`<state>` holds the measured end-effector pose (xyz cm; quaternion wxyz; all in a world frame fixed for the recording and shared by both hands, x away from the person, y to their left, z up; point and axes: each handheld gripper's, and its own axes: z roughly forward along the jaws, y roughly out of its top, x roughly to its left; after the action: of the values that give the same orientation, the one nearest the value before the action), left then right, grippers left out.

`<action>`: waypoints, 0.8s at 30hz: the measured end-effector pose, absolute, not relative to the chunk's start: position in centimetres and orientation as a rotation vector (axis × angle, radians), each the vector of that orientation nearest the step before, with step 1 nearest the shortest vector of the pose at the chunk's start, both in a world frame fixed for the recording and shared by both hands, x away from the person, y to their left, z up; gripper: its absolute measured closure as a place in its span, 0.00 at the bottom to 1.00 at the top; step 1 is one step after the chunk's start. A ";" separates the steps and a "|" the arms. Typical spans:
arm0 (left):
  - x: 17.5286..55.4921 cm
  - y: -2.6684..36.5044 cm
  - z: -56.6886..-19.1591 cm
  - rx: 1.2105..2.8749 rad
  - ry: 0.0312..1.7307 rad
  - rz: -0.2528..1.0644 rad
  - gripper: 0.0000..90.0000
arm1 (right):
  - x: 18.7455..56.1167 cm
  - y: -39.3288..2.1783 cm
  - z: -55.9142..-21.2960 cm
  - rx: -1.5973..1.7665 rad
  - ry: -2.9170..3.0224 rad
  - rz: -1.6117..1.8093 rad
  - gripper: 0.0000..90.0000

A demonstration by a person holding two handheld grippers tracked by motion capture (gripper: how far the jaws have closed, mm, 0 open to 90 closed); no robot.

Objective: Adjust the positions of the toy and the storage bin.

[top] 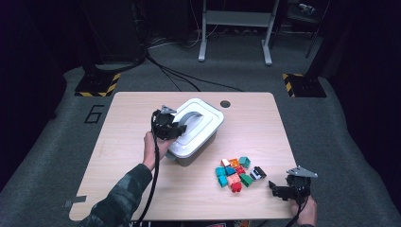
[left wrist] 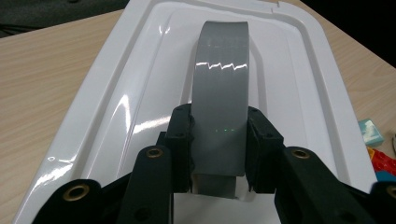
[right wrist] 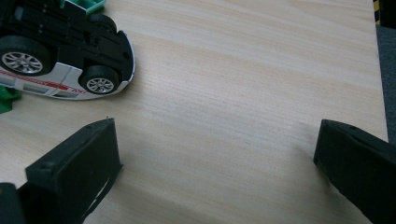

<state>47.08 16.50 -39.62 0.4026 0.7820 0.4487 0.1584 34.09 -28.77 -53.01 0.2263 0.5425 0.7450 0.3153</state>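
Observation:
A grey box with a white lid (top: 207,119) stands in the middle of the wooden table (top: 127,142). The lid (left wrist: 135,93) has a grey strap handle (left wrist: 220,88) arching over its centre. My left gripper (left wrist: 218,154) is shut on the near end of that handle, one pad on each edge; in the high view the left gripper (top: 178,130) sits at the lid's left side. My right gripper (top: 276,190) rests near the table's front right corner, jaws wide open over bare wood (right wrist: 215,154). A white and black toy car (right wrist: 65,56) lies on its side just ahead of it.
A pile of several coloured bricks (top: 233,172) lies right of the box, with the toy car (top: 258,173) at its right edge. Brick corners (left wrist: 373,140) show beside the lid. A cable hole (top: 225,103) sits at the table's far edge. The table's edge (right wrist: 380,70) is close on the right.

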 end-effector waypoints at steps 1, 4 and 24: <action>47.0 16.4 -39.6 1.972 1.134 0.399 0.75 | 34.1 -28.8 -53.0 1.496 2.053 0.869 0.00; 46.6 15.8 -39.7 1.965 1.126 0.389 0.75 | 34.1 -28.8 -53.0 1.497 2.053 0.869 0.00; 44.9 14.0 -39.8 1.934 1.147 0.353 0.75 | 34.1 -28.8 -53.0 1.497 2.052 0.869 0.00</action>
<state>44.86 13.95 -39.77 0.4191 0.7715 0.4575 0.1409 34.07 -28.76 -53.02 0.2265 0.5432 0.7444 0.3154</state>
